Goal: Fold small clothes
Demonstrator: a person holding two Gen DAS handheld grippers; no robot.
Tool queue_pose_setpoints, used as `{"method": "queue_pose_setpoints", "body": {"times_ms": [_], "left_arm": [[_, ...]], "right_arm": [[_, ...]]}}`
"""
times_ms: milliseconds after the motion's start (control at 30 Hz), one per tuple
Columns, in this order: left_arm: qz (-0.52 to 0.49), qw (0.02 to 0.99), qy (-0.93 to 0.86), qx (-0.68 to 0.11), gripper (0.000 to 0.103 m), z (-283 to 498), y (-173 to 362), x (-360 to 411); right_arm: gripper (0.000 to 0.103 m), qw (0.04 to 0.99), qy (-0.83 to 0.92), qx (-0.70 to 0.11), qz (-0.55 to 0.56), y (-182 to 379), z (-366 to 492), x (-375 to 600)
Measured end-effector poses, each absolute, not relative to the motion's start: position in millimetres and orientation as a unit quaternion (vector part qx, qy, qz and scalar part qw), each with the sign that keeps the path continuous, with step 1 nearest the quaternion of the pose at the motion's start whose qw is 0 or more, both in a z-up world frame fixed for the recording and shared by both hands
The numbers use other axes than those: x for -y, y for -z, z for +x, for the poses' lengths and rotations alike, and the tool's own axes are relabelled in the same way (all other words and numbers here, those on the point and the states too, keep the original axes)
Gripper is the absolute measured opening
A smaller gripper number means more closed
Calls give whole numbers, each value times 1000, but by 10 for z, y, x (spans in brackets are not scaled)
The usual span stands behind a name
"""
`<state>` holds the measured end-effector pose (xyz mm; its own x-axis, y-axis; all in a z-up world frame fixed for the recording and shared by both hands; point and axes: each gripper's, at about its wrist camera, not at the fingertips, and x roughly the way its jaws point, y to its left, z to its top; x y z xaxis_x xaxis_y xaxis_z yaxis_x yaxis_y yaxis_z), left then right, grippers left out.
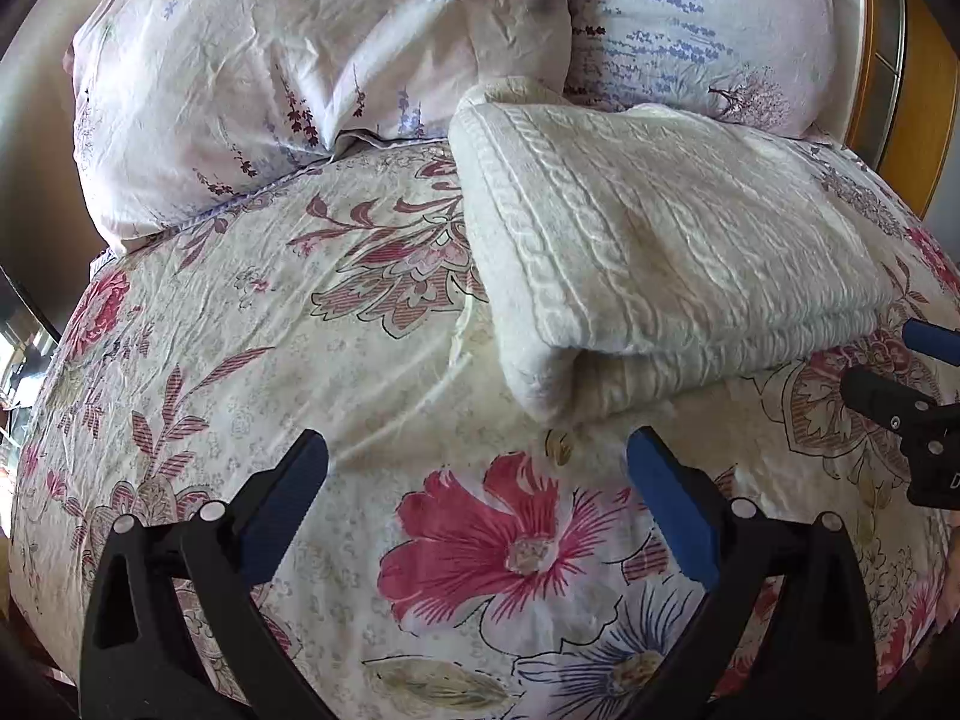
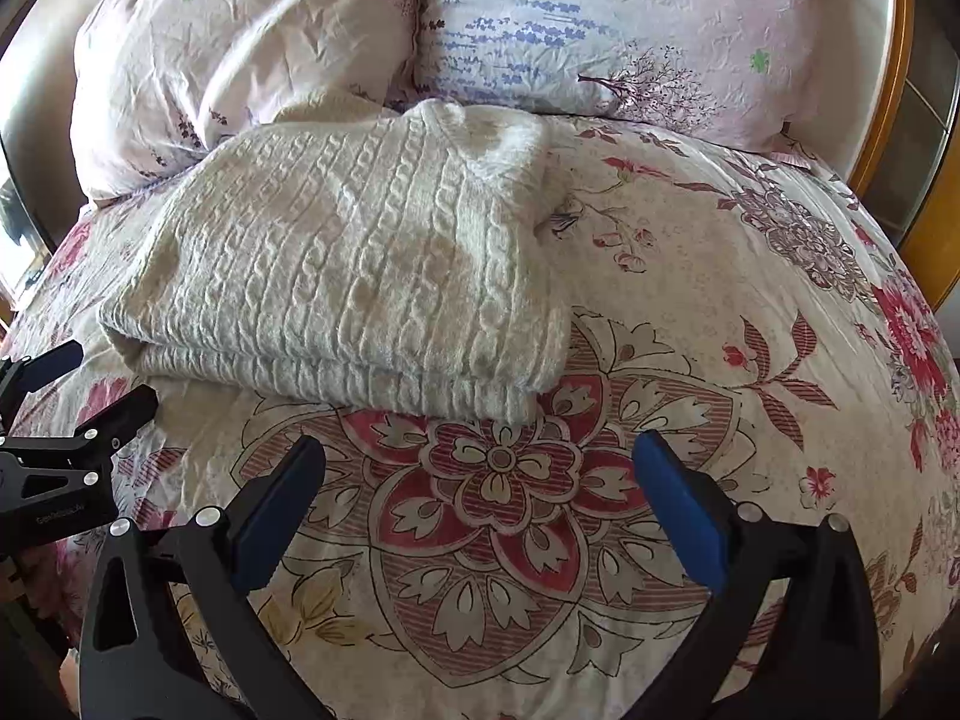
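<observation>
Sweater lies folded into a thick cream block on the bed, its far edge just short of the pillows. Your left tongs and right tongs both stand released, jaws wide, with only floral cover between them, each hanging just in front of the sweater's near fold and touching nothing. You seem to keep them apart at its two near corners so the stack stays square. By its look, the folding is nearly done; another fold would need a grip at each corner.
</observation>
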<state>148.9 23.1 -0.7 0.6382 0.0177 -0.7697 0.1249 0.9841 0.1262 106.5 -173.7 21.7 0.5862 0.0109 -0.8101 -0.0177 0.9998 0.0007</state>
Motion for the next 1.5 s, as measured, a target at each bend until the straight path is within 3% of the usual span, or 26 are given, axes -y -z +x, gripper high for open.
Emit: {"method": "queue_pose_setpoints", "body": {"times_ms": [333,1500], "left_arm": [[44,896,44,-441,101,1525,38,-333],[40,895,45,-442,101,1528,41,-339]], "right_arm": [[102,880,1,-475,-11,-130,1089,1709],[102,880,2,-475,-11,-128,1089,1698]]}}
